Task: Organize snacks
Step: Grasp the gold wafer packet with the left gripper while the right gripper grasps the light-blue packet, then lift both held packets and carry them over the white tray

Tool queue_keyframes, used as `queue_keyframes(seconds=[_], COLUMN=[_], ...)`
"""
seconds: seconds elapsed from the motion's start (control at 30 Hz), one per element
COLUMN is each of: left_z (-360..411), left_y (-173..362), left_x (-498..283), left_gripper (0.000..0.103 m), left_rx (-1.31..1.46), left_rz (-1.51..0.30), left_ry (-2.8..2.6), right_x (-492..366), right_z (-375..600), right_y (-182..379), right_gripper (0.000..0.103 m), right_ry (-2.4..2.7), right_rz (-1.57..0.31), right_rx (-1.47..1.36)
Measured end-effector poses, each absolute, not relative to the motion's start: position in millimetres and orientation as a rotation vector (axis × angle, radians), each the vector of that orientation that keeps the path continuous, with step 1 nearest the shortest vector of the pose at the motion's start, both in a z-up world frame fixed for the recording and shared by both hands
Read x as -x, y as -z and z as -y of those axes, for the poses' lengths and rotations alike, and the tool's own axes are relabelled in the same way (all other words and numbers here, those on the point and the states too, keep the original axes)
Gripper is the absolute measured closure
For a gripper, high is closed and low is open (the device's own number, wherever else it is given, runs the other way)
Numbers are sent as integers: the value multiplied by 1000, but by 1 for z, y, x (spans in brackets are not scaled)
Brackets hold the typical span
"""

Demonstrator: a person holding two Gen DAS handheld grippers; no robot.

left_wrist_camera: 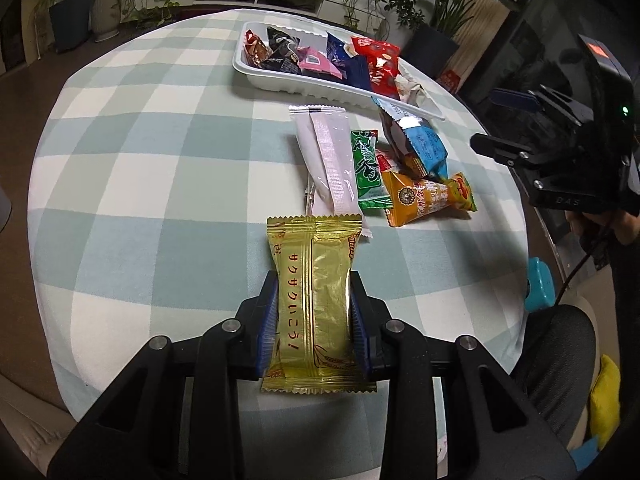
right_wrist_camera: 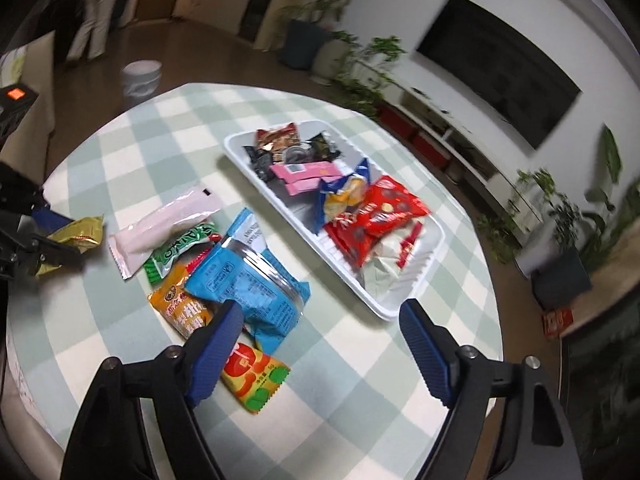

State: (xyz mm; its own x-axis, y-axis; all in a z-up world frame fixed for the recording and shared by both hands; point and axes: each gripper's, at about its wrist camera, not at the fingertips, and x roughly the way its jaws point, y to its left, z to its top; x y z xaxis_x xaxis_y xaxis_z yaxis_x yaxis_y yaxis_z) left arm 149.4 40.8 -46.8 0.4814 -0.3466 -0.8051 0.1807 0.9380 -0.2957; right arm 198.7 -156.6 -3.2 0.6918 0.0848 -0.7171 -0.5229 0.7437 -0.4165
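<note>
My left gripper (left_wrist_camera: 313, 316) is shut on a gold snack packet (left_wrist_camera: 314, 300), held above the checked tablecloth; the packet also shows in the right wrist view (right_wrist_camera: 76, 236). A white tray (left_wrist_camera: 280, 84) at the back holds several snacks; it also shows in the right wrist view (right_wrist_camera: 404, 300). Loose snacks lie between: a pale pink packet (left_wrist_camera: 328, 164), a green packet (left_wrist_camera: 366, 164), an orange packet (left_wrist_camera: 424, 196) and a blue packet (right_wrist_camera: 248, 276). My right gripper (right_wrist_camera: 320, 348) is open and empty above the table, near the blue packet and the tray's near corner; it shows at the right edge of the left wrist view (left_wrist_camera: 504, 120).
The round table (left_wrist_camera: 140, 160) has a green and white checked cloth. A yellow and red packet (right_wrist_camera: 256, 376) lies under my right gripper's left finger. Potted plants, a TV and a low shelf stand beyond the table.
</note>
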Motion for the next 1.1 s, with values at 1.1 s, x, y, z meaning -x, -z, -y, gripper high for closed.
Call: queue_keyframes(seconds=[1.1], left_z=[-40], left_y=[53], left_x=[-155], left_gripper=[73], left_rx=[188], left_rz=[-1029], left_ry=[372], right_x=[-254], right_z=[121], right_y=[59], right_gripper=[51], right_ry=[-661], right_rz=[-1009], right_rx=[655])
